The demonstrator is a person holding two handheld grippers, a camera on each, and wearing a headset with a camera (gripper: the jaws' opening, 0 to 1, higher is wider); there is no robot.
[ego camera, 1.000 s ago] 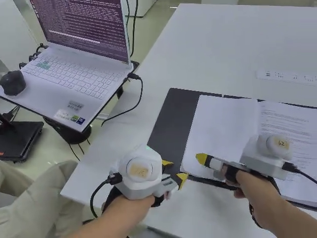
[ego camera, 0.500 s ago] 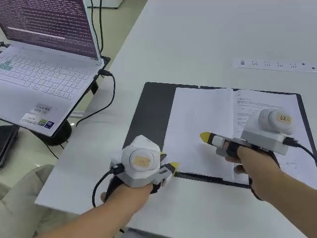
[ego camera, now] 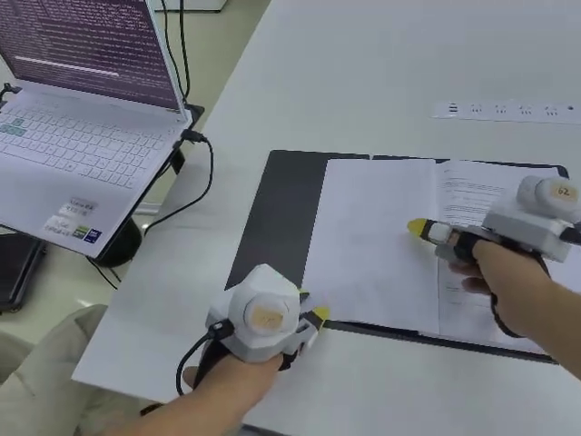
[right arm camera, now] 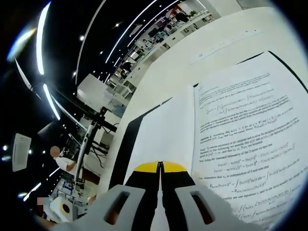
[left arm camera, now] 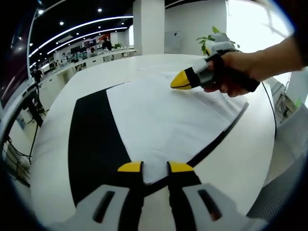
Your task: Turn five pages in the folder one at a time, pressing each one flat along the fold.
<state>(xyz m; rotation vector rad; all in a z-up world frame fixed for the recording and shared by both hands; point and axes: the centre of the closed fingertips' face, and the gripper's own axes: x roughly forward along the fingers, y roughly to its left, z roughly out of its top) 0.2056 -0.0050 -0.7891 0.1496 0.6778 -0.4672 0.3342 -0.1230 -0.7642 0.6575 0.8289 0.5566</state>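
From the head view, the folder (ego camera: 281,218) lay open on the white table (ego camera: 363,73), with a laptop (ego camera: 82,136) off to its left. The left gripper (ego camera: 315,318) sat at the folder's near corner and the right gripper (ego camera: 418,227) was over the pages, near the fold. In the left gripper view its jaws were slightly apart, holding nothing, right at the blank page (left arm camera: 163,120) corner. In the right gripper view the jaws were clenched together on nothing, with the printed page (right arm camera: 240,130) just beside them.

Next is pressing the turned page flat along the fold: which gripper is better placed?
Right. The right gripper, shut, has its tip by the fold; the left gripper sits at the near corner of the page.
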